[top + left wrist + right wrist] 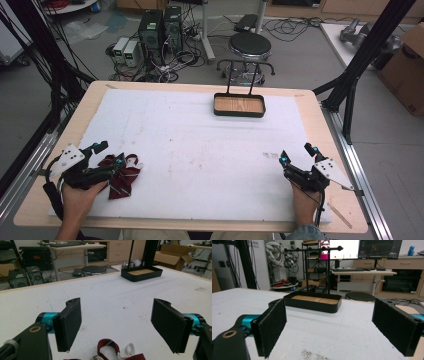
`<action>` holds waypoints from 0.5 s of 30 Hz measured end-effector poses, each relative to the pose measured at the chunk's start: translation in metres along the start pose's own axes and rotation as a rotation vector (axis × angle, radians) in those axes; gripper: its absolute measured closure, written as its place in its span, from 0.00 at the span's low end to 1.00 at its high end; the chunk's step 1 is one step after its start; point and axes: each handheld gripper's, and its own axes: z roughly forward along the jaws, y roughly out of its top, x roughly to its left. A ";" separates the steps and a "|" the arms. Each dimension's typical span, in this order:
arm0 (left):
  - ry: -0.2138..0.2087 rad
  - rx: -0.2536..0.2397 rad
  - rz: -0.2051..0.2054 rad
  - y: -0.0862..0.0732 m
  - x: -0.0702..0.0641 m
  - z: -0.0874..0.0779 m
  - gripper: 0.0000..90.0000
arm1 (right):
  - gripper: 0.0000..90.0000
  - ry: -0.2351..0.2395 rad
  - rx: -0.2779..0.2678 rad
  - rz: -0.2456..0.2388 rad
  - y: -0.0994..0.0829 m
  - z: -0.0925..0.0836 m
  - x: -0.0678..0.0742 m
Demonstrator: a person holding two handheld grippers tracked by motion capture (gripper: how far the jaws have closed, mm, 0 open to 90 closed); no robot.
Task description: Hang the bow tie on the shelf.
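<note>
A crumpled dark red cloth with white trim (121,175) lies on the white mat (200,150) at the near left. My left gripper (112,154) hovers over it with its jaws wide apart and nothing pressed between the pads; in the left gripper view the cloth (117,353) peeks in below the open gripper (117,326). At the near right my right gripper (296,153) rests open over bare mat, and the right gripper view shows its gripper (334,327) with nothing between the pads. A black tray with a wooden floor and an upright rack (239,105) stands at the far middle.
The tray (313,302) lies straight ahead of the right gripper, and far right of centre (141,273) for the left one. A round stool (249,47), computer boxes (160,30) and cables sit on the floor beyond the table. Black frame posts (360,55) stand at both sides.
</note>
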 end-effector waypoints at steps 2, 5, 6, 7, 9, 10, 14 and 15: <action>-0.002 0.006 -0.002 0.000 0.000 0.000 0.28 | 0.13 0.000 -0.002 -0.002 0.000 0.000 0.000; -0.003 0.013 0.002 -0.001 -0.001 0.000 0.27 | 0.13 0.001 0.002 -0.001 0.000 0.000 0.000; -0.003 0.013 0.002 -0.001 -0.001 0.000 0.27 | 0.13 0.001 0.004 0.000 0.000 0.000 0.000; -0.002 0.008 -0.001 -0.001 0.000 0.000 0.27 | 0.13 0.001 0.005 0.000 0.000 0.000 0.000; -0.001 0.010 0.001 -0.001 0.000 -0.001 0.27 | 0.13 -0.002 0.007 -0.002 0.000 0.000 0.000; -0.003 0.009 0.002 -0.001 0.000 -0.001 0.27 | 0.13 0.000 0.008 -0.004 0.000 0.001 0.000; -0.002 0.014 0.009 -0.001 0.000 -0.001 0.27 | 0.13 0.001 0.007 -0.005 0.000 0.001 0.000; -0.002 0.014 0.009 -0.001 0.000 -0.001 0.27 | 0.13 0.001 0.007 -0.005 0.000 0.001 0.000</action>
